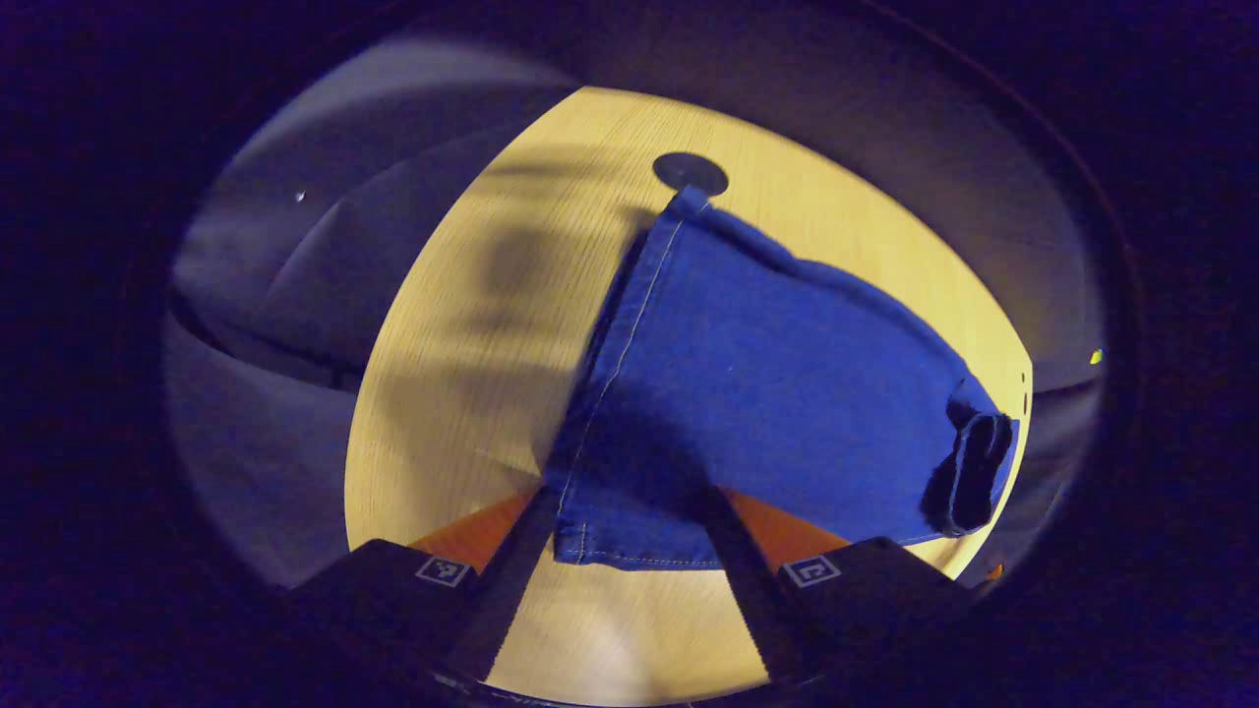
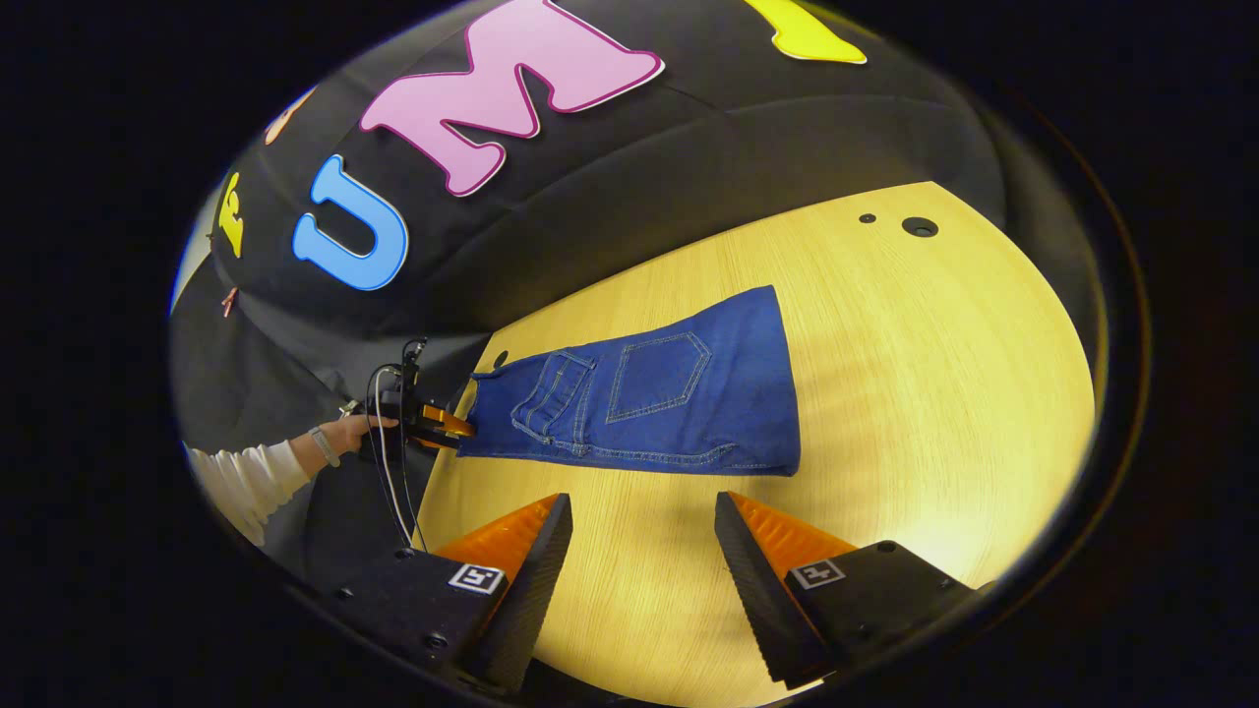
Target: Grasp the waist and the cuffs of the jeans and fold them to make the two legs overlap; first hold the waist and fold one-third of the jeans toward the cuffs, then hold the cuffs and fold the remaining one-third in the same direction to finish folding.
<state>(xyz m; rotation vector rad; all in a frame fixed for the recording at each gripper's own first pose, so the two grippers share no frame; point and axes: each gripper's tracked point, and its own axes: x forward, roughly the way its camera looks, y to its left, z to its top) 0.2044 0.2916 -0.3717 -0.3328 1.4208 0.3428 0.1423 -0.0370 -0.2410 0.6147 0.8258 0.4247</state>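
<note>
The blue jeans [image 2: 679, 403] lie folded into a short flat bundle on the wooden table [image 2: 934, 393], a back pocket facing up. In the right gripper view my right gripper [image 2: 642, 501] hovers open over bare wood, just short of the bundle's near edge. A hand [image 2: 344, 433] holds my left gripper [image 2: 433, 421] at the bundle's left end. In the left gripper view the jeans [image 1: 767, 374] stretch away from me. Their stitched near edge lies between the spread fingers of the left gripper [image 1: 625, 497], which is open and touching the cloth.
A dark round hole [image 2: 920, 227] sits in the table's far right part, and a similar hole [image 1: 690, 174] lies just past the jeans' far corner. Black cloth backs the table. A white sleeve [image 2: 246, 482] and a cable [image 2: 389, 472] hang at the left table edge.
</note>
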